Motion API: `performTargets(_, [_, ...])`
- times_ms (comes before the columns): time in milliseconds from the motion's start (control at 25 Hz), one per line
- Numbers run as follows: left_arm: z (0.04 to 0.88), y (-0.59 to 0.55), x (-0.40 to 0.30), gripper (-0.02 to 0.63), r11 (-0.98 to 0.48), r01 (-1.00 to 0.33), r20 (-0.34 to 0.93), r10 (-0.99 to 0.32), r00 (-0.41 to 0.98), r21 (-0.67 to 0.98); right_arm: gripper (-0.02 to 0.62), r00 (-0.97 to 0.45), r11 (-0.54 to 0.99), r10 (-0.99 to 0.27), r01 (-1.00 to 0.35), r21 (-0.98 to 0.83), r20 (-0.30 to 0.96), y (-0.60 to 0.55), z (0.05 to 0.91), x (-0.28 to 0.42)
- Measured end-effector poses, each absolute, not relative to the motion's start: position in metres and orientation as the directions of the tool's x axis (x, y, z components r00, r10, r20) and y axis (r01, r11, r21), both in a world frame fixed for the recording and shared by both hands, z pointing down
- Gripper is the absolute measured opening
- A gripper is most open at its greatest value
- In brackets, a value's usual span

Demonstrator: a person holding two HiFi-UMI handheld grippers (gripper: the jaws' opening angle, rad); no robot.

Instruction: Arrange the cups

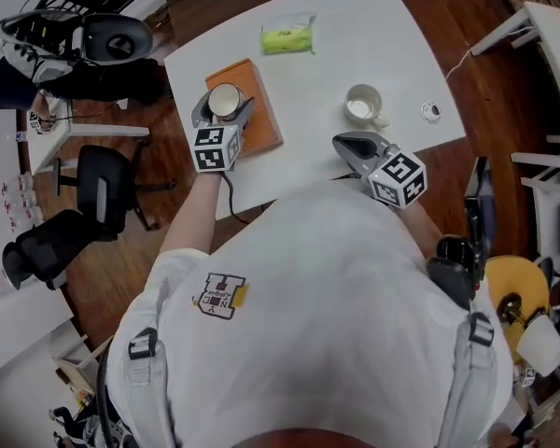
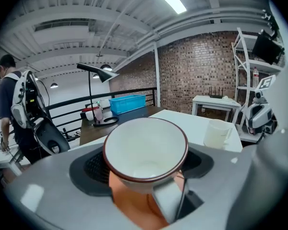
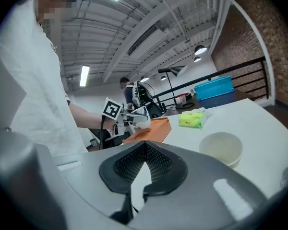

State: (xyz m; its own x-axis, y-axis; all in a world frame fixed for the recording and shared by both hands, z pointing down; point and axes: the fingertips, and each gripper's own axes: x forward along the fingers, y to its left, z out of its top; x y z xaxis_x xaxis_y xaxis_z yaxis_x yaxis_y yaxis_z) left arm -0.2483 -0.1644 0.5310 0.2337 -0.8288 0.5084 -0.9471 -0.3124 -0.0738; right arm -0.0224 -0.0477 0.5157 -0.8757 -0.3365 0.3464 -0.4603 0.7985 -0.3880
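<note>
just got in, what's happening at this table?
A person is working with two handheld grippers. The left gripper holds a brown-rimmed cup between its fingers over the orange tray. The right gripper is shut and empty, near the front edge of the table. A second white cup stands beyond it.

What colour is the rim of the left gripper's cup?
Dark brown, on the cup; left gripper view.

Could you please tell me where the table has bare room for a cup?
Bare table: between the tray and the white mug, nearer than the green packet. Over the tray it is crowded: the left tool holds a cup there.
</note>
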Motion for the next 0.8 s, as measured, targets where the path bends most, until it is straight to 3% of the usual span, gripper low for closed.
performTargets(440, [0.558, -0.228, -0.258, 0.408, -0.347, -0.933, 0.545, -0.804, 0.240, -0.101, 0.000, -0.788, 0.684, -0.508, -0.615, -0.393, 0.348, -0.054, 0.517, 0.010])
performTargets(800, [0.566, -0.232, -0.255, 0.408, -0.360, -0.930, 0.545, -0.796, 0.263, -0.077, 0.000, -0.777, 0.666, -0.517, -0.629, -0.401, 0.359, -0.052, 0.521, 0.011])
